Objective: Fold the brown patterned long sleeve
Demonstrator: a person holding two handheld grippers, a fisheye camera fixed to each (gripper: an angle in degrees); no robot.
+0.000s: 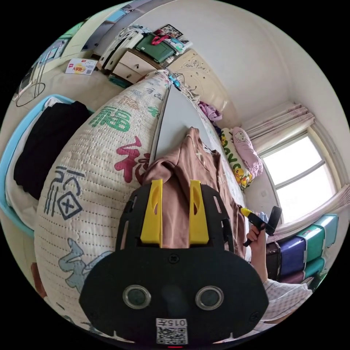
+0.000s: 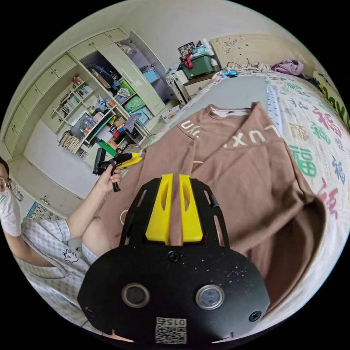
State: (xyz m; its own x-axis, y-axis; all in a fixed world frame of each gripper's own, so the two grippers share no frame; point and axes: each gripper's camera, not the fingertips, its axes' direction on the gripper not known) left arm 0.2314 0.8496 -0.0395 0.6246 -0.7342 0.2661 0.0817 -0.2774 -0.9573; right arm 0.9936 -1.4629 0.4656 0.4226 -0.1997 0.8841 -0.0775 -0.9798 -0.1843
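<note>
In the left gripper view, a blue basket (image 1: 7, 160) with dark clothes sits far left, beside the quilted bedspread (image 1: 91, 175). Your left gripper (image 1: 175, 189) has its yellow jaws spread, with a fold of the brown shirt (image 1: 189, 160) running between them; you cannot tell whether they press on it. Farther right, your hand (image 1: 257, 233) holds the other tool near the window (image 1: 302, 171).

In the right gripper view, shelves (image 2: 91, 120) stand at left, then your hand (image 2: 105, 180) with the left tool. Your right gripper (image 2: 174, 186) has its jaws nearly together, cloth in the narrow gap. The shirt lies spread on the bed, collar away from you.
</note>
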